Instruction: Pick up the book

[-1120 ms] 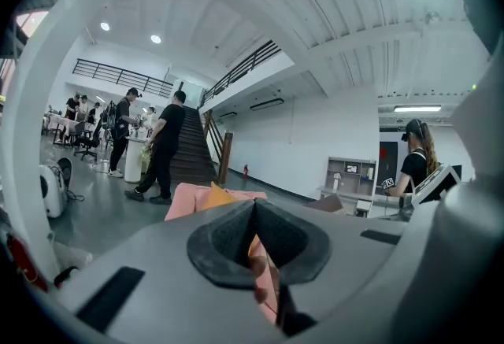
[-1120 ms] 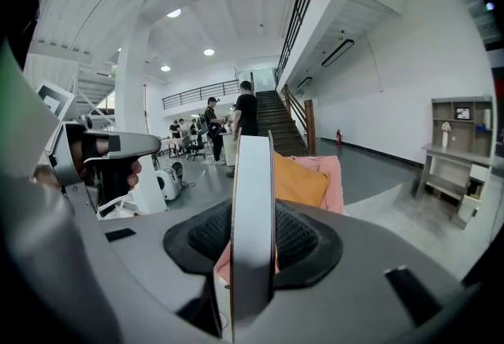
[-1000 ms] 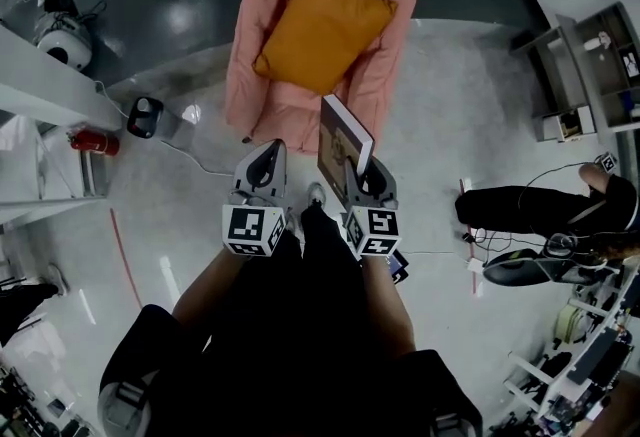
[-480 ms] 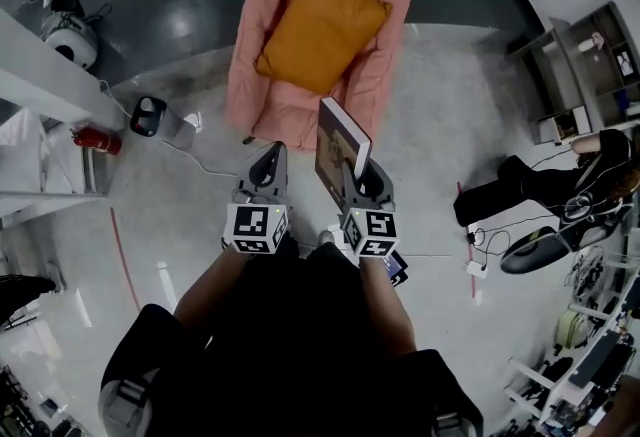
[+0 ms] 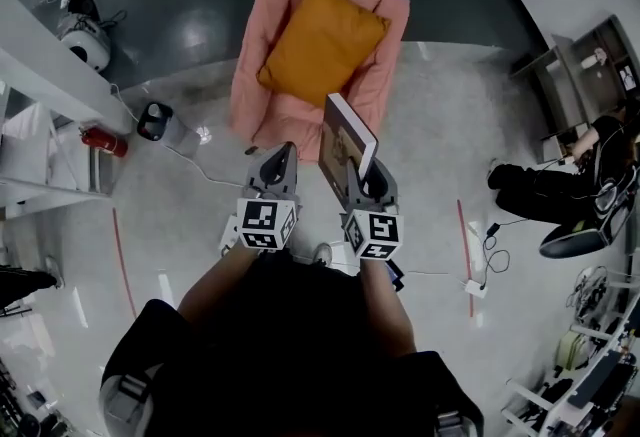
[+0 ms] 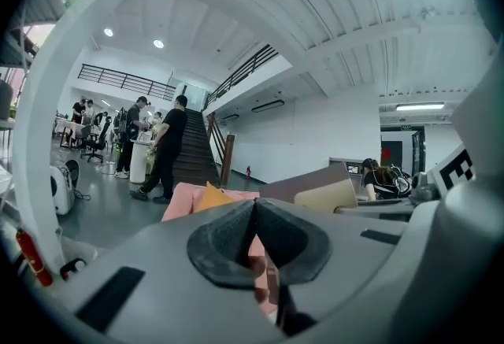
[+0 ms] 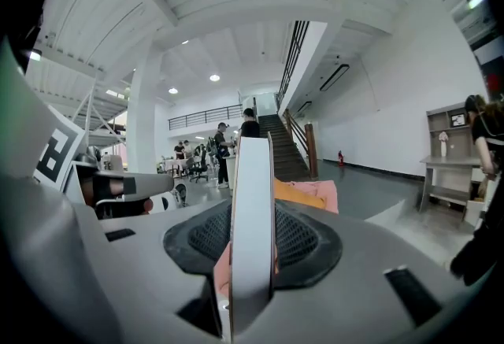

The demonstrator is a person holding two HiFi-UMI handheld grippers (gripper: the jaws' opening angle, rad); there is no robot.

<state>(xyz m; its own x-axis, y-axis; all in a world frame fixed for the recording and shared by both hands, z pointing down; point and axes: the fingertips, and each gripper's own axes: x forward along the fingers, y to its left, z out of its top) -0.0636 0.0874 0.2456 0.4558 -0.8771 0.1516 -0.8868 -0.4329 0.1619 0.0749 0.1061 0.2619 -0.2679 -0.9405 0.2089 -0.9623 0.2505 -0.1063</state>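
The book [image 5: 345, 143] is a thin hardcover with a pale cover and white page edge. It stands on edge in the air, clamped at its lower end by my right gripper [image 5: 363, 175]. In the right gripper view the book's white edge [image 7: 252, 177] rises upright between the two dark pads of the right gripper [image 7: 252, 244], which press on both sides. My left gripper [image 5: 283, 157] hovers beside it at the same height. Its jaws meet at the tip with nothing in them, as the left gripper view shows [image 6: 253, 207].
A pink armchair [image 5: 252, 55] with an orange cushion [image 5: 320, 37] stands just ahead of both grippers. White shelving [image 5: 45, 85], a red extinguisher [image 5: 100, 141] and a small black device [image 5: 154, 119] lie left. A seated person [image 5: 560, 193], floor cables [image 5: 482, 255] and a shelf unit [image 5: 590, 65] are right.
Both grippers have moved forward toward the armchair, the right one carrying the book a little higher. The seated person at the right has shifted farther to the right.
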